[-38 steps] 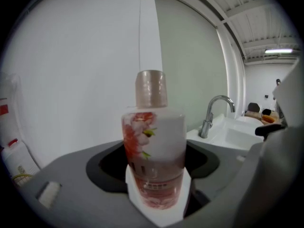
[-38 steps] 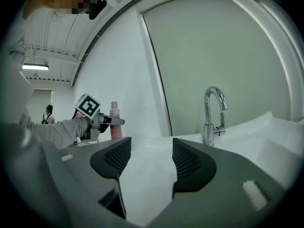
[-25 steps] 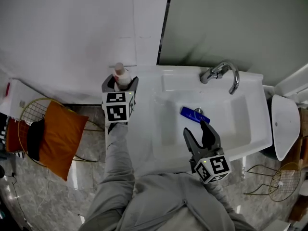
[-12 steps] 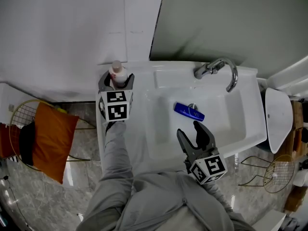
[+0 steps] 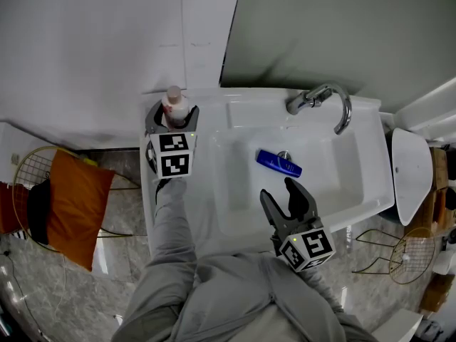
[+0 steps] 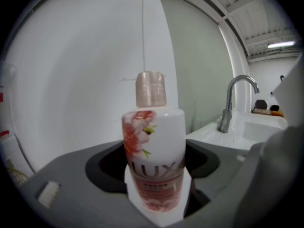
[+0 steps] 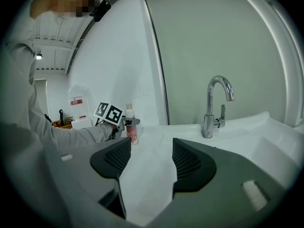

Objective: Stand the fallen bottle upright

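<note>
The bottle (image 6: 154,160) stands up straight. It is white with pink flowers on it and a pale cap on top. It is on the back left corner of the sink (image 5: 356,184), close to the wall. In the right gripper view the bottle (image 7: 130,127) shows small and far off, and there too it stands up.

The left gripper (image 5: 173,116) has its two jaws on the bottle, one on each side, and they press on it. The bottle fills the gap between them.

The right gripper (image 5: 278,188) is over the front part of the sink. Its jaws are wide apart and there is nothing between them, only the white sink below. It is well apart from the bottle.

A blue thing (image 5: 278,162) lies flat in the bowl of the sink, near the drain. It is just past the tips of the right gripper. I cannot tell what it is.

A shiny tap (image 5: 324,102) stands at the back of the sink and bends over the bowl.

On the floor to the left there is an orange cushion (image 5: 75,209) in a wire basket (image 5: 32,162).
</note>
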The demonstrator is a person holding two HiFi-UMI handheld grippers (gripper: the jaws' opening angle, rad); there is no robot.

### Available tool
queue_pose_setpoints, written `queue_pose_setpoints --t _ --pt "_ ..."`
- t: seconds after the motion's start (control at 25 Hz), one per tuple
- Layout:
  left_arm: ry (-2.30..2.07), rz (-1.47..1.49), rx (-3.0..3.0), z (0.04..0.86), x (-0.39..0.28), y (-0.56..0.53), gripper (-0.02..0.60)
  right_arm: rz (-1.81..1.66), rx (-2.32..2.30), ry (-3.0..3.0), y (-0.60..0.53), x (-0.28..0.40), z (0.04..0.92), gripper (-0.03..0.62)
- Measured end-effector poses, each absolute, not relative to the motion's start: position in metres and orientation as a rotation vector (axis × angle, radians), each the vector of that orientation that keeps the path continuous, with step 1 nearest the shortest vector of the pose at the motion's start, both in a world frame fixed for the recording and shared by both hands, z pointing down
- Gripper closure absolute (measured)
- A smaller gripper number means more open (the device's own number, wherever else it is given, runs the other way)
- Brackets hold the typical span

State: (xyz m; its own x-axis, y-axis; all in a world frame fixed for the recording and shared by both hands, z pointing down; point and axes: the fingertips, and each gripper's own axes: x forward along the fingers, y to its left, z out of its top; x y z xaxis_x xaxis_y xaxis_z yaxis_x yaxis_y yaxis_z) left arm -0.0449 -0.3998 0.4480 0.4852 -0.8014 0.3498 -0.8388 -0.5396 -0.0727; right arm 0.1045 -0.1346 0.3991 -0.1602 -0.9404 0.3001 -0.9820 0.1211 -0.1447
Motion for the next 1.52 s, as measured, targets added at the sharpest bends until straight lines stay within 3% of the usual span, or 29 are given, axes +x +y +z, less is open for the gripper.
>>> queue_pose_setpoints --t 1.52 --pt "-1.585 0.471 2.738 0.401 -0.053 -0.377 0.179 0.446 1.931 -2.293 -0.124 0.096 0.393 0.319"
